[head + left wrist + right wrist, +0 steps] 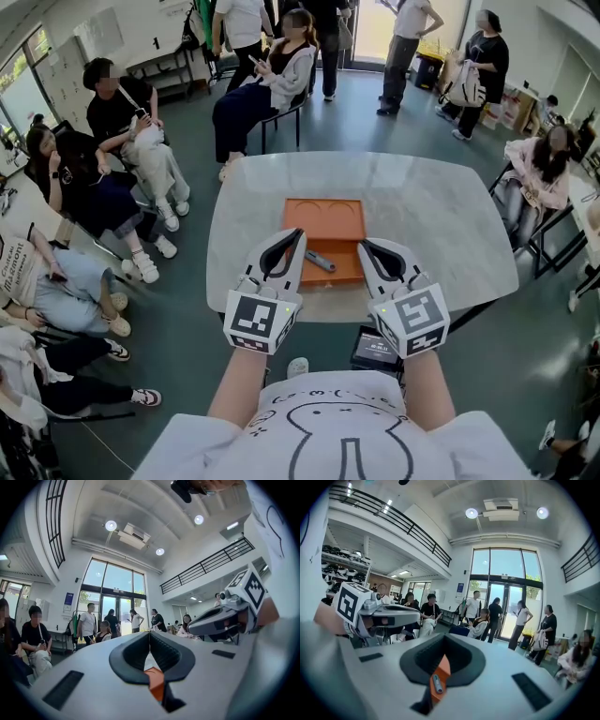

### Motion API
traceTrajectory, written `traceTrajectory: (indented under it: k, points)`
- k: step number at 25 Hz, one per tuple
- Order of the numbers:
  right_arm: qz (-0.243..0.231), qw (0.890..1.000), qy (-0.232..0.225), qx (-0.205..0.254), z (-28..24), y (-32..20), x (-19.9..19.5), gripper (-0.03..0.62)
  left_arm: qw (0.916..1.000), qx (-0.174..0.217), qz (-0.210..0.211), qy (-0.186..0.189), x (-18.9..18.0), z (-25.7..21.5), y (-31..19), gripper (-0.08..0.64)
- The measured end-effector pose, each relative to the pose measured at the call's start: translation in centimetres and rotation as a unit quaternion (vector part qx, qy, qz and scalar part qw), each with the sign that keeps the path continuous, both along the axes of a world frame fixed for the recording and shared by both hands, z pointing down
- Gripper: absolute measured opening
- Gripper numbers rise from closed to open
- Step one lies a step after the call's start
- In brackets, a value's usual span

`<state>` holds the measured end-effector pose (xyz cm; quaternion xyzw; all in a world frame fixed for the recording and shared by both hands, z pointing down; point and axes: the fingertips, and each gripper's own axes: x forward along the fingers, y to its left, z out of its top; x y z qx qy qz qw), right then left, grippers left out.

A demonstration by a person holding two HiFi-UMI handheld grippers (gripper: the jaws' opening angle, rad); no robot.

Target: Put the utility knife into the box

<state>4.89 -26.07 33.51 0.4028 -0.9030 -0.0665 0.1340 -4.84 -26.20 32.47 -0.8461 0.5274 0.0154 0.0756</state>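
Note:
The orange box (323, 217) lies open and flat in the middle of the white table (441, 216). The grey utility knife (319, 261) lies inside it, near the box's front edge, at a slant. My left gripper (296, 236) hovers over the box's front left corner, shut and empty. My right gripper (365, 247) is over the front right corner, also shut with nothing in it. The knife rests between the two, touched by neither. In the right gripper view the knife (437, 683) and the box (441, 666) show below the closed jaws. The left gripper view shows only a slice of the box (157, 682).
A small dark device with a screen (377, 349) sits at the table's near edge by my right wrist. Seated people (122, 131) and chairs ring the table on the left, far side and right (548, 164). Others stand by the glass doors (520, 620).

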Motion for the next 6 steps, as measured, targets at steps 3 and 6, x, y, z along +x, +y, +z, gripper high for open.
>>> traceTrajectory:
  k: [3, 6]
  points:
    - [-0.001, 1.0, -0.005, -0.001, -0.03, -0.18, 0.1, 0.008, 1.0, 0.0, 0.001, 0.0, 0.1, 0.11, -0.18, 0.015]
    - [-0.001, 1.0, -0.005, -0.001, -0.12, -0.61, 0.17, 0.008, 1.0, 0.0, 0.001, 0.0, 0.16, 0.07, -0.59, 0.015]
